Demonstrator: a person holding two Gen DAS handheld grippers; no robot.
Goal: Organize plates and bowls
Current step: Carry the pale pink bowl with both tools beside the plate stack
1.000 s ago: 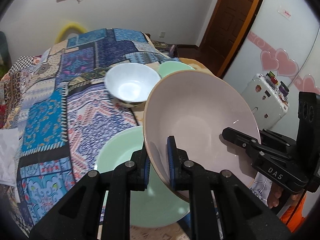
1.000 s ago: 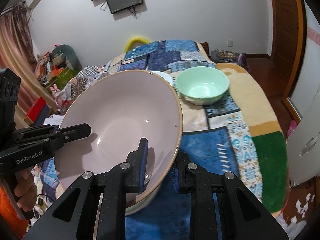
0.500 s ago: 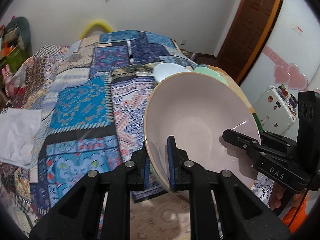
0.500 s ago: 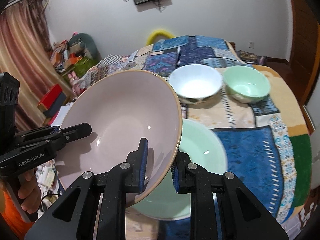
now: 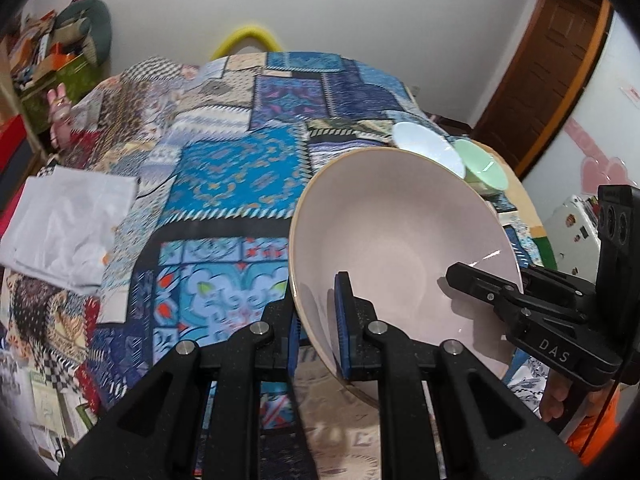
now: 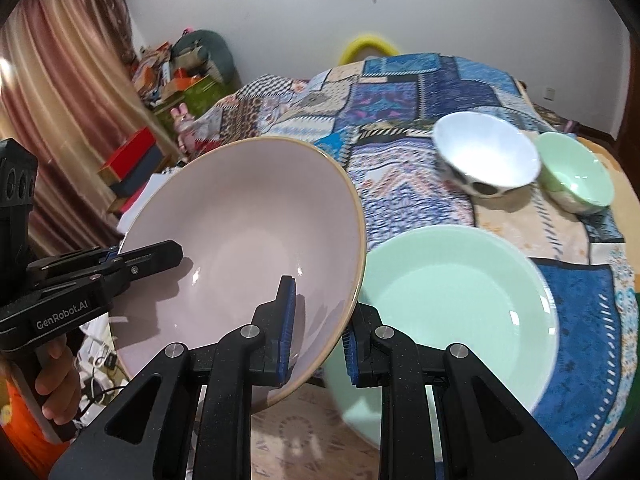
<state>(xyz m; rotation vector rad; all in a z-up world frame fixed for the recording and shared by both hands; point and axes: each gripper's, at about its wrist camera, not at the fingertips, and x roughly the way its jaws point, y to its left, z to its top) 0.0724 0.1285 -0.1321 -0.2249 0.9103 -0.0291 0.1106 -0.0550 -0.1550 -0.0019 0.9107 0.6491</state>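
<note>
Both claws, left gripper [image 5: 318, 316] and right gripper [image 6: 318, 332], clamp opposite rims of the tilted pink plate [image 6: 248, 240] between them. Uneven motion risks slippage onto the green plate [image 6: 460, 288] beside the right claw.

We note the pink plate [image 5: 404, 236] hides most of the white bowl [image 5: 426, 146]; patchwork cloth [image 5: 236, 184] motion-blurred.

Patchwork quilt [image 5: 240, 184] and room clutter

Spread across the bed; white cloth [image 5: 68, 220] lying on its left edge, yellow ring [image 5: 246, 38] behind its far end, wooden door [image 5: 548, 72] off to its right, curtain [image 6: 68, 92] left.
</note>
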